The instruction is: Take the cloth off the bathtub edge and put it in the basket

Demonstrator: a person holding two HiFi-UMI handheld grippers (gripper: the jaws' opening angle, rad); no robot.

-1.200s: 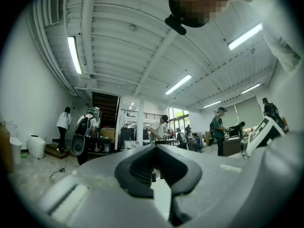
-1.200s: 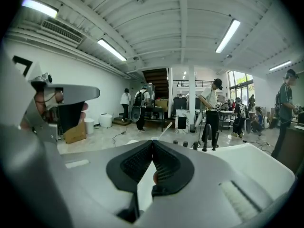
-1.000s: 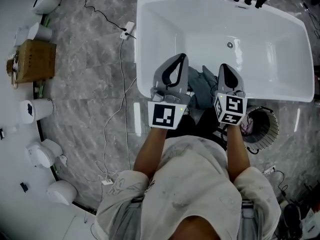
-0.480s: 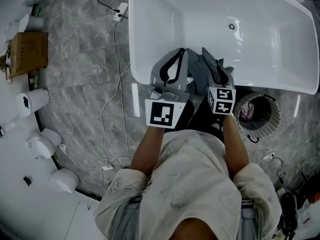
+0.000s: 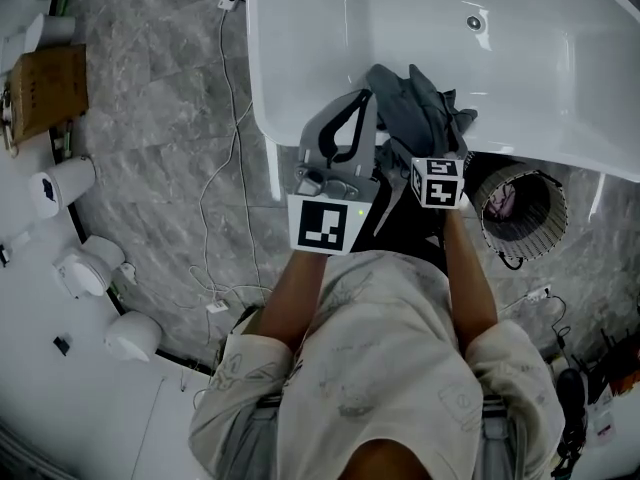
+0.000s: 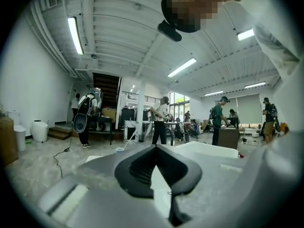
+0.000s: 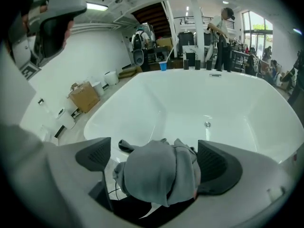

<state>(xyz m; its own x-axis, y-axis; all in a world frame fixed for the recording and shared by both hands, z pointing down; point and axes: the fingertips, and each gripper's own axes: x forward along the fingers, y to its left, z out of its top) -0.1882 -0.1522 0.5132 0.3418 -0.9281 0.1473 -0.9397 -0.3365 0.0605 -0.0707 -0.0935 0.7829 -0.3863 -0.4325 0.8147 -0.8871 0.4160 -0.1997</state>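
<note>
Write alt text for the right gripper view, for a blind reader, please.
The right gripper has just been opening its jaws; they stand wide apart on either side of a grey cloth draped on the white bathtub edge.

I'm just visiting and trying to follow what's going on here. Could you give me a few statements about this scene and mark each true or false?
1. The grey cloth hangs over the bathtub edge. True.
2. The right hand-held gripper is clamped on the cloth. False: its jaws have just been opening and stand wide apart, with the cloth between them.
3. The basket stands inside the bathtub. False: it stands on the floor beside the tub.
4. The left hand-held gripper is shut and empty. True.
</note>
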